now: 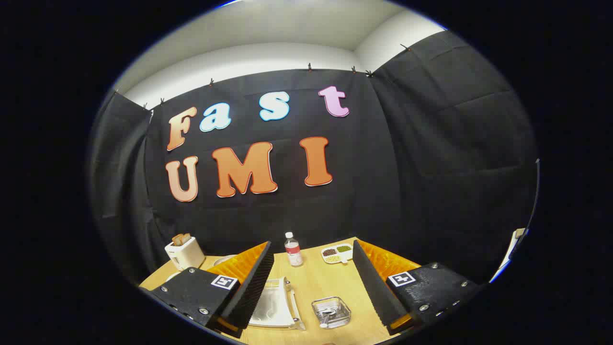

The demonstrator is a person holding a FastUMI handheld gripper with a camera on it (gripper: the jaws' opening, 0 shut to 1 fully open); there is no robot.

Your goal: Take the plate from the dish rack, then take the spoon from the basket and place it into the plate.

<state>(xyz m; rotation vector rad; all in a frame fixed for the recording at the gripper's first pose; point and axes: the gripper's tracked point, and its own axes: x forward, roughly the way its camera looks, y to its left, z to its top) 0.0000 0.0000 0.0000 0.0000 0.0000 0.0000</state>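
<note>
Gripper view, fingers (313, 287) apart, plate (273, 306) upright

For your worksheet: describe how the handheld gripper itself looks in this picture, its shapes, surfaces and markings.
The gripper has two wedge-shaped jaws whose inner faces are ribbed. Each sits on a flat, textured block fastened with round silver screws, and each block carries a square black-and-white marker tag on top. The jaws stand wide apart above the wooden table, gripping nothing.

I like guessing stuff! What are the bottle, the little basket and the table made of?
The bottle looks like clear plastic: see-through, with a white cap. The basket, between the open gripper's fingers, looks like shiny metal wire; it glints. The table looks like pale wood, smooth, maybe laminate.
</note>
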